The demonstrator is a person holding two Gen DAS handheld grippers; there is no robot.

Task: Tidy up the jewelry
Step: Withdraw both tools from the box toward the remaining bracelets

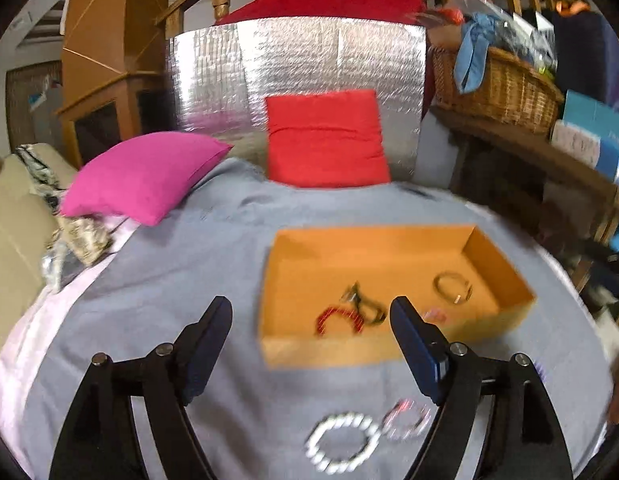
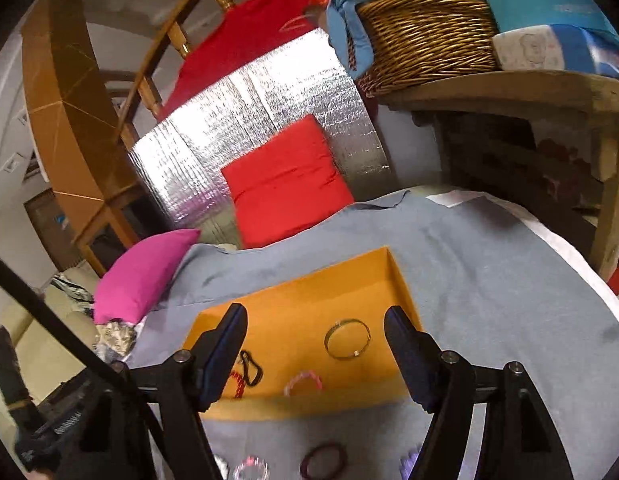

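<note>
- The left gripper (image 1: 311,312), with black arms and dark blue pads, hangs over a grey-blue cloth (image 1: 197,256) that covers the bed; its jaws stand wide apart with nothing between them.
- The right gripper (image 2: 315,320), of the same build, also stands wide open and empty, pointing at the box from slightly to one side.
- An open, shallow orange cardboard box (image 1: 373,252) rests on the grey-blue cloth, just beyond both sets of fingertips.
- Inside the box, in the left wrist view, lie a red beaded bracelet (image 1: 339,318), a dark black loop (image 1: 365,304) touching it, and a thin gold metal bangle (image 1: 453,287) apart from them toward the right wall.
- A small pink beaded bracelet (image 2: 303,384) lies near the box's front wall, seen best from the right wrist.
- Outside the box, on the cloth in front of it, a white beaded bracelet (image 1: 343,442) lies touching a clear pinkish beaded bracelet (image 1: 407,420).
- The right wrist view also shows a dark maroon ring-shaped bracelet (image 2: 324,459) on the cloth before the box, and a pale purple piece (image 2: 411,460) partly hidden behind the gripper arm.
- Behind the box, a square red cushion (image 1: 327,138) leans on a silver foil panel (image 1: 213,80), and a magenta pillow (image 1: 145,176) lies to its left.
- A woven wicker basket (image 1: 497,84) sits on a wooden shelf (image 2: 509,88) to the right.
</note>
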